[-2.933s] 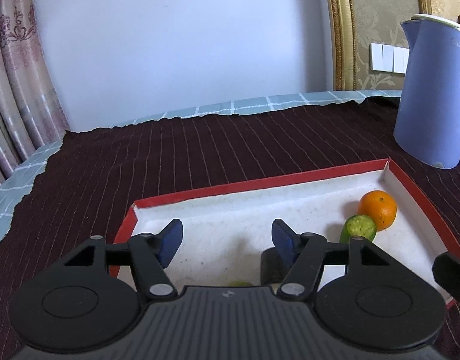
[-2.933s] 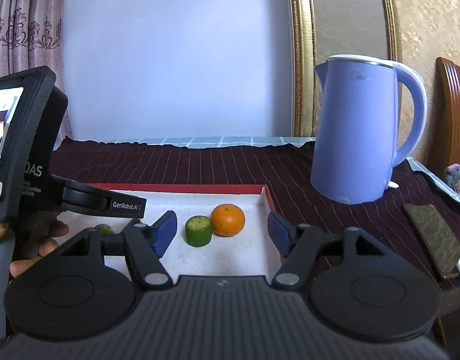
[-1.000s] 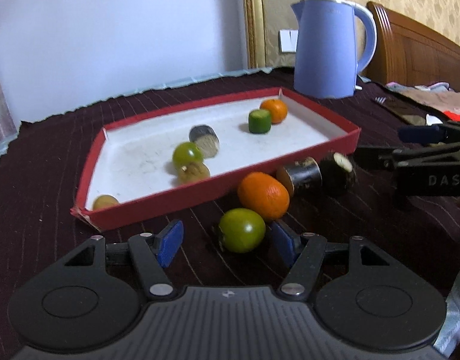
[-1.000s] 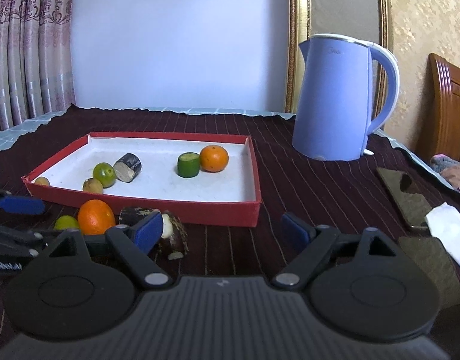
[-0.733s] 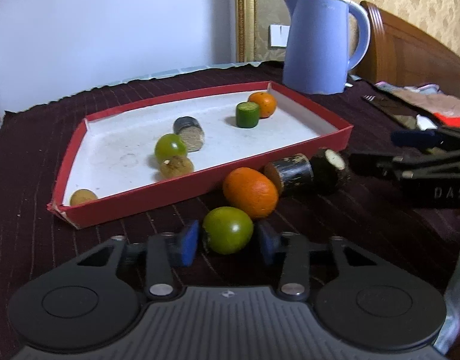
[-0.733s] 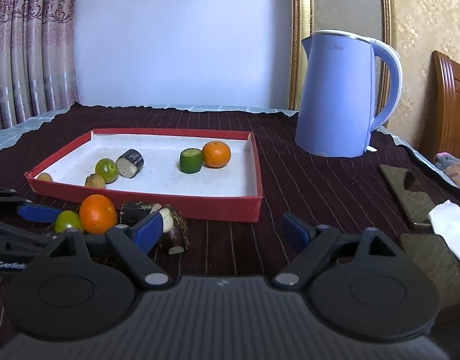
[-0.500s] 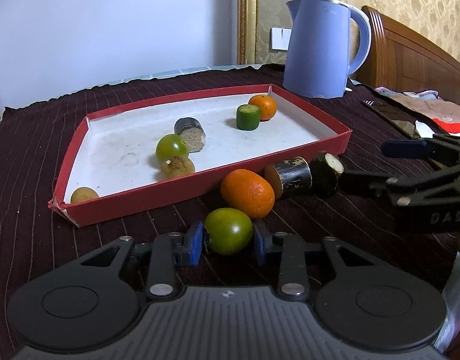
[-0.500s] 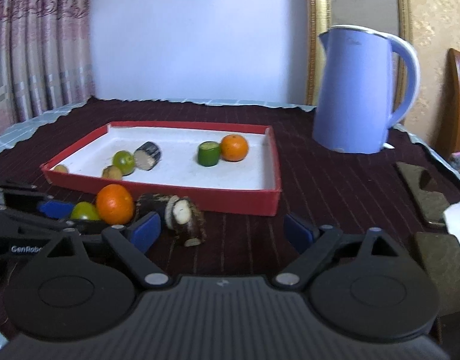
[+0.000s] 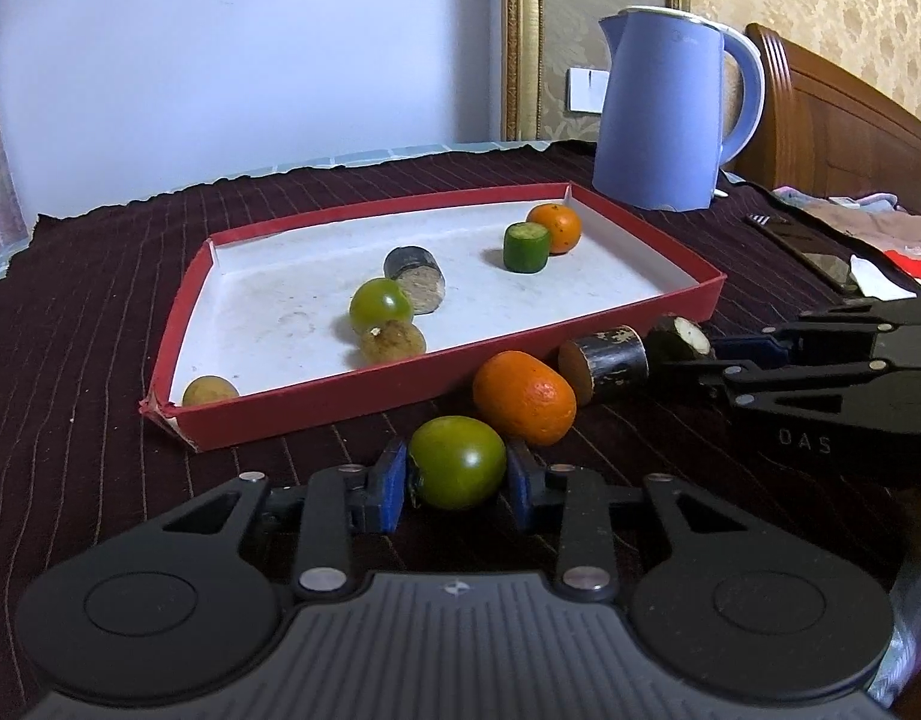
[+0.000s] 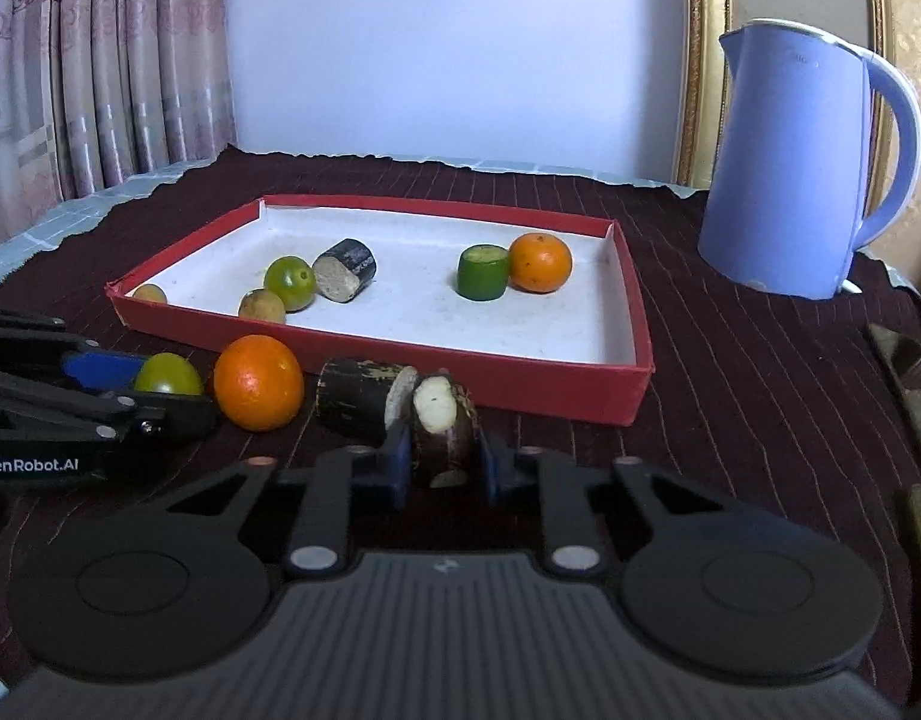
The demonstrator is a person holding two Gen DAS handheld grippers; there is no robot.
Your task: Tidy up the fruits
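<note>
My left gripper (image 9: pixel 457 480) is shut on a green tomato (image 9: pixel 457 461) that rests on the dark cloth in front of the red tray (image 9: pixel 436 372). My right gripper (image 10: pixel 443 461) is shut on a dark sugarcane piece (image 10: pixel 443 429) with a white cut end. An orange (image 9: pixel 525 396) and a second dark cane piece (image 9: pixel 607 360) lie between them on the cloth. Inside the tray lie a green tomato (image 9: pixel 379 306), a brown longan (image 9: pixel 393 341), a cane piece (image 9: pixel 417 279), a green cylinder (image 9: pixel 525 247), an orange (image 9: pixel 555 228) and a longan (image 9: pixel 209 391) in the near corner.
A blue kettle (image 9: pixel 670 114) stands behind the tray at the right. A dark phone-like slab (image 10: pixel 907 360) and cloths (image 9: pixel 868 222) lie at the far right. A wooden headboard (image 9: pixel 832 120) rises behind. Curtains (image 10: pixel 100 72) hang at the left.
Both grippers pulled back from the tray to the fruit in front of it. The left closed on the green tomato, then the right moved in and closed on the cane piece.
</note>
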